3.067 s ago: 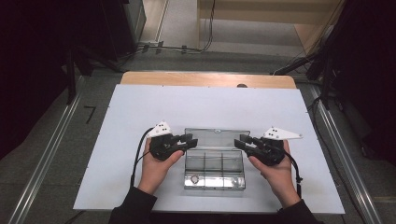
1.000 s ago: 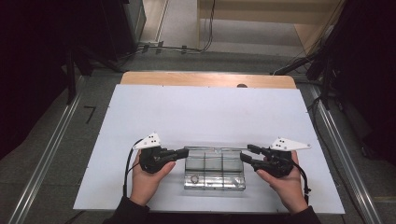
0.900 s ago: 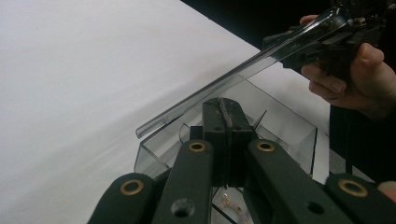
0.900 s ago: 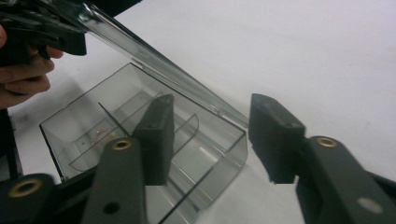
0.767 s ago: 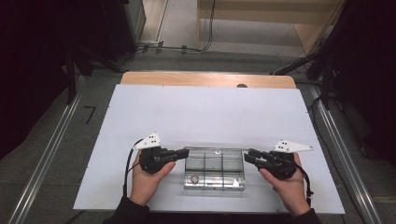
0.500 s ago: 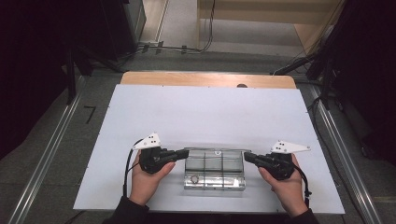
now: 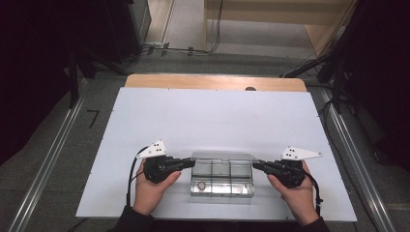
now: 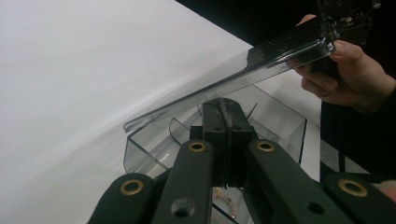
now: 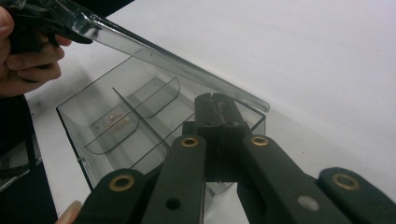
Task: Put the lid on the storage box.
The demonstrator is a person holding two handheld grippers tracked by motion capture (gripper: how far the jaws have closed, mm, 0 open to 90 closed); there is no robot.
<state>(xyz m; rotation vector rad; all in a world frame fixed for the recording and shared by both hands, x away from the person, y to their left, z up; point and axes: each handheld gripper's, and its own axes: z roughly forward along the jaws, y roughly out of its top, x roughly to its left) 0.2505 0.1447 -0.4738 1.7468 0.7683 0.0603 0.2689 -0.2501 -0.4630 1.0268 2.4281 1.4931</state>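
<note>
L gripper (image 7: 189, 163) jaws are pressed together, tips at the left end of a clear plastic box (image 7: 222, 181); in left gripper view the closed tips (image 8: 226, 122) sit right under the lid (image 8: 224, 86) edge, at the box's end wall. Can't tell if a thin wall or lid edge is pinched between them or if they're just clenched empty and wedged under. R gripper (image 7: 257, 166) same story at the right end: jaws together (image 9: 215, 114), tips at the box rim just below the lid (image 9: 173, 60), grip on anything not confirmable. Both held by a person's hands, left hand (image 7: 151, 189) and right hand (image 7: 296, 193), coming in from the near edge. Step in hand, my read: opening the hinged lid w/ both tips lifting at opposite ends. To do it well: raise both ends evenly so the lid doesn't twist, keep tips under the lid edge and not slipping off the slick plastic, go slow so the light base doesn't lift or skid on the table (image 7: 217, 121); base may need holding down. Box sits near the front-centre of the white table, between the two grippers. Long axis runs left-right across the table, parallel to the near edge. Lid is tilted up, part open; looks hinged along the far long side, so the opening faces the person, though the hinge itself isn't clearly seen. Inside: divider walls (image 9: 140, 109) making compartments, something small and pinkish (image 9: 116, 120) in one, too small to ID.
</note>
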